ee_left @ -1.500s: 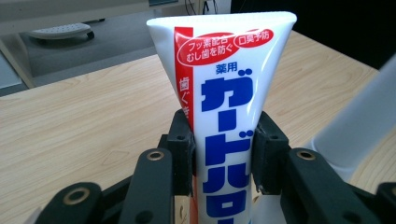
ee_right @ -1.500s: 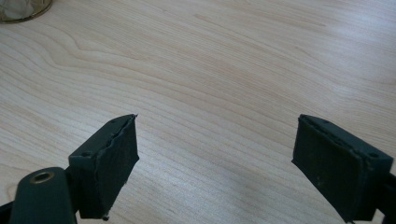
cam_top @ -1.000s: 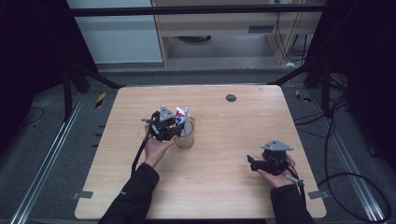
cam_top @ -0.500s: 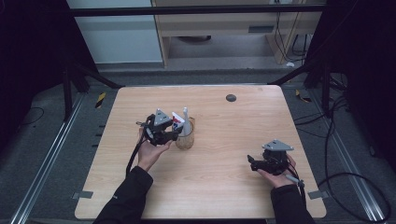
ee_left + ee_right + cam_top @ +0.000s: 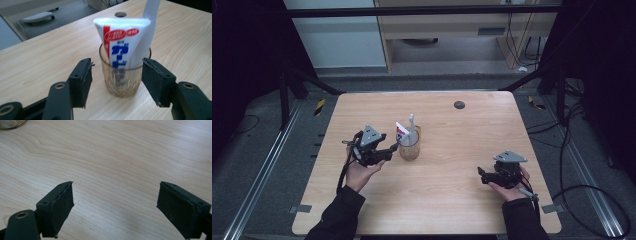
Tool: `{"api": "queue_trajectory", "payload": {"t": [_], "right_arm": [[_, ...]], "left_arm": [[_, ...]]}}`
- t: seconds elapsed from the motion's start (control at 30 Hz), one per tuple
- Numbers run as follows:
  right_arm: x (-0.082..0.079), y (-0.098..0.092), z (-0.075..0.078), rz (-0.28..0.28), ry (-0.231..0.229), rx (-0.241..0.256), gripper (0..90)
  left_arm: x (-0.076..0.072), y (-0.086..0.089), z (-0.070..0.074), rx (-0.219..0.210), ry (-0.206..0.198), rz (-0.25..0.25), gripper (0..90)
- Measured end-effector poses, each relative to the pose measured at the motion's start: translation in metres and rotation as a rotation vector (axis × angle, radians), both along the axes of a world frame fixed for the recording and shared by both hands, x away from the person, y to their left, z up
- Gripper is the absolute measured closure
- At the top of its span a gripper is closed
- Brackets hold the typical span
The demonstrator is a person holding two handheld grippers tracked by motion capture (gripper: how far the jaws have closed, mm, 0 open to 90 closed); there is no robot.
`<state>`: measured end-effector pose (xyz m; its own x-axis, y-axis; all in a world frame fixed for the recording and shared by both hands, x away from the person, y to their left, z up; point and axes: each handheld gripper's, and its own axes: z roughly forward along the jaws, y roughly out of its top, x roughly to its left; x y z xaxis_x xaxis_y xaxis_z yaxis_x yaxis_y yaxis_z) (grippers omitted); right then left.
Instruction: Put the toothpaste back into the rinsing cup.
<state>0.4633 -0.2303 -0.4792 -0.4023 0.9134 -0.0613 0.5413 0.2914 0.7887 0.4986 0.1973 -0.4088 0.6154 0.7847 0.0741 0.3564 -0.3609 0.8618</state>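
High view first: we see the glass cup upright near the table's middle, a toothpaste tube and a white toothbrush already standing in it, so we judge the loading done. Our left gripper sits level just beside the cup, jaws apart and clear of it. Our right gripper rests low, well apart, jaws spread over bare wood.

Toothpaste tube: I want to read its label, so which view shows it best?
The left gripper view: the toothpaste tube stands close up in the glass cup, print facing the camera. In the high view it is small and unreadable. The right gripper view catches just a bit of the cup's base.
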Motion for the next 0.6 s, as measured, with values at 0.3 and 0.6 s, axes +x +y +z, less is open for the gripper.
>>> {"api": "queue_trajectory", "payload": {"t": [0.3, 0.6], "right_arm": [[-0.001, 0.000, 0.001, 0.005, -0.002, -0.002, 13.0], [-0.001, -0.002, 0.000, -0.004, 0.000, -0.001, 12.6]], "left_arm": [[-0.015, 0.024, -0.021, 0.016, 0.042, 0.042, 36.0], [-0.025, 0.044, -0.037, 0.050, 0.079, 0.089, 33.2]]}}
